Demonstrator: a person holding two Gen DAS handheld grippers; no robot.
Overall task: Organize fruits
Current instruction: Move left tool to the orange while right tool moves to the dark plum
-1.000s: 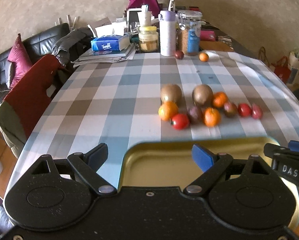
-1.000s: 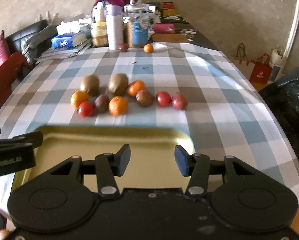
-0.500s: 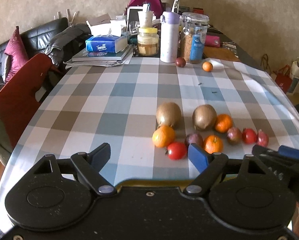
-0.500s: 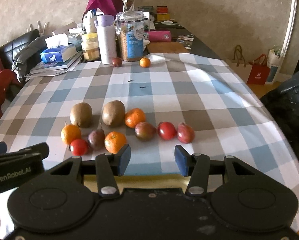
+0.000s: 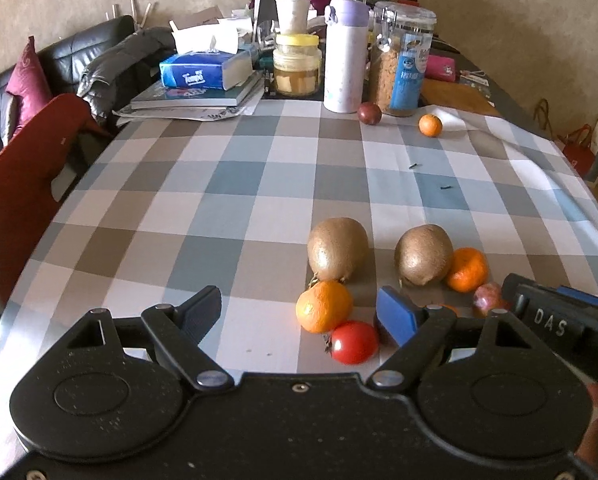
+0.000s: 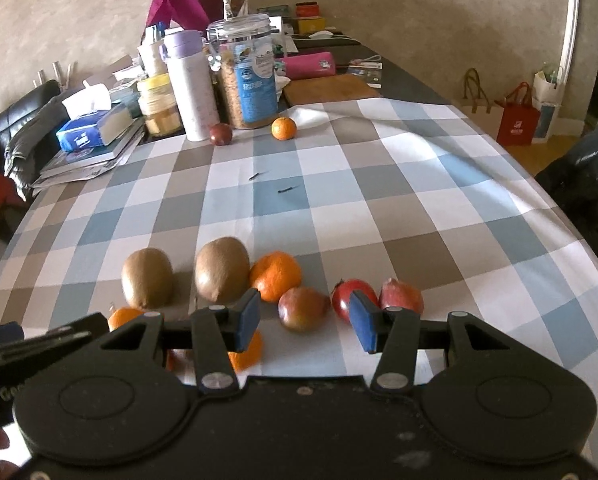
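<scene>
A cluster of fruit lies on the checked tablecloth: two brown kiwis [image 5: 337, 249] [image 5: 423, 255], several mandarins [image 5: 323, 306], a red tomato [image 5: 353, 342] and reddish plums [image 6: 302, 308]. My left gripper [image 5: 299, 314] is open and empty, just short of the nearest mandarin and tomato. My right gripper [image 6: 305, 322] is open and empty, with a plum between its fingers' line of sight and a red fruit [image 6: 353, 298] behind its right finger. A lone plum [image 5: 369, 113] and a mandarin [image 5: 430, 125] lie far back.
At the far end stand a white bottle [image 5: 345, 54], a glass jar [image 5: 403, 58], a honey jar [image 5: 297, 65] and a tissue box on books [image 5: 203, 74]. A red chair [image 5: 23, 184] stands left. The other gripper [image 5: 559, 324] shows at the right edge.
Both grippers have moved forward over the table toward the fruit cluster. The yellow tray seen below them a second ago has dropped out of view.
</scene>
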